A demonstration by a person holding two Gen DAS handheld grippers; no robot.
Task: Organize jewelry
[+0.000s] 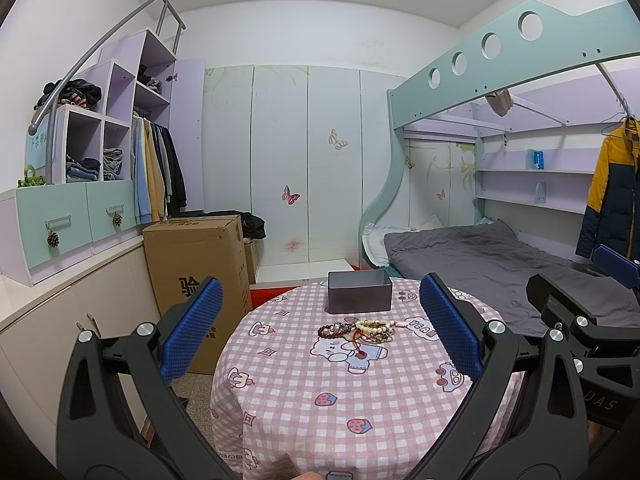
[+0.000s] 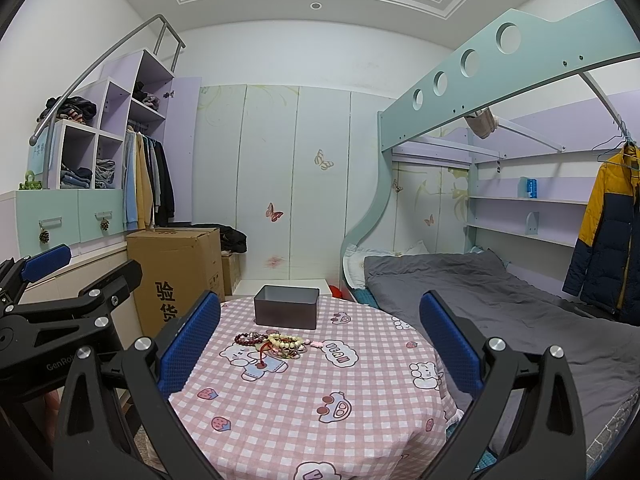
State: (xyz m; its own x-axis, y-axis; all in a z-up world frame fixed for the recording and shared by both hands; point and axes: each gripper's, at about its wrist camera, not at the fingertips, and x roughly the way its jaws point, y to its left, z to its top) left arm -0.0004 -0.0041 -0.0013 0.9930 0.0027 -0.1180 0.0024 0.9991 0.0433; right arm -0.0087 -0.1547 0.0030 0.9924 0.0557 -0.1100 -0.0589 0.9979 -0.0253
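right gripper [image 2: 320,344] hangs above the near part of the round table [image 2: 320,420], blue pads spread wide, nothing between them. grey box [image 2: 286,307] stands open-topped at the table's far edge. heap of bead bracelets [image 2: 276,345] lies just in front of the box, apart from it, a red cord trailing toward the near side. left gripper [image 2: 44,264] left of the table, off its edge; its spread cannot be judged.
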